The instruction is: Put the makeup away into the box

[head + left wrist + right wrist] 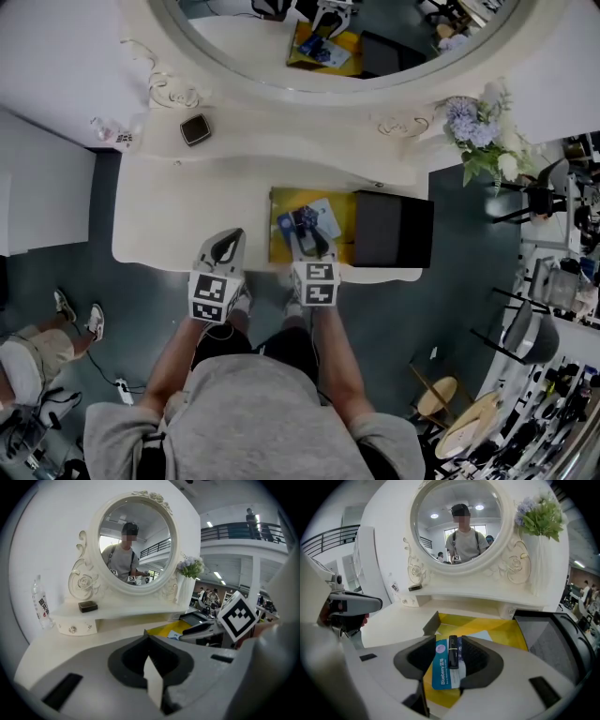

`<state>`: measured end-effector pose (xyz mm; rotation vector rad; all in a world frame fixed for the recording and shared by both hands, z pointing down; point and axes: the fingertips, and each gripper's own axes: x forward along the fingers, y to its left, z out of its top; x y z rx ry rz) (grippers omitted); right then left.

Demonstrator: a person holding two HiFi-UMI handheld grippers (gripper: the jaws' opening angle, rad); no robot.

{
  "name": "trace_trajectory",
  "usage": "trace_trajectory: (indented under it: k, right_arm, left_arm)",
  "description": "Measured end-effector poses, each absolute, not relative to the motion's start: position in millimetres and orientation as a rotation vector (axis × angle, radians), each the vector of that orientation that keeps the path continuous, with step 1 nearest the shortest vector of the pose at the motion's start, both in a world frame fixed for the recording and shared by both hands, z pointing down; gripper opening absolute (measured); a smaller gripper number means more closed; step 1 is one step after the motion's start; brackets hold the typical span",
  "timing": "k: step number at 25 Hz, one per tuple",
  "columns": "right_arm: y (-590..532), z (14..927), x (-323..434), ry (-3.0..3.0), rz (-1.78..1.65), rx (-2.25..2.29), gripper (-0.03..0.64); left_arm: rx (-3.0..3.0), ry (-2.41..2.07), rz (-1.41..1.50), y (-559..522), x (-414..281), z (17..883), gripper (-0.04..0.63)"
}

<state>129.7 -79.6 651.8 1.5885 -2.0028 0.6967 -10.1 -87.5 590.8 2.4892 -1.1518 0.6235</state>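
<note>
A shallow yellow box (281, 232) lies open at the dressing table's front edge. Inside it is a blue packet (442, 670), and a black lipstick tube (453, 651) rests on top of the packet. My right gripper (448, 645) hangs just over the box, open, its jaws on either side of the tube with gaps on both sides. In the head view this right gripper (312, 246) is over the box's near half. My left gripper (225, 246) is shut and empty over bare tabletop to the left of the box, jaws meeting (150, 641).
A black box part (394, 230) sits against the yellow box's right side. A small dark compact (195, 129) and a water bottle (112, 133) stand on the raised shelf at back left. A vase of flowers (478, 131) is at back right, beside the round mirror (457, 522).
</note>
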Motion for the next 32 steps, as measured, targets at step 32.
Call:
trace_trajectory:
  k: [32]
  right_arm:
    - [-104,452,73,-2.35,0.201,1.668,0.025]
  left_arm:
    - [2.656,-1.391,0.417,-109,-52,455,0.0]
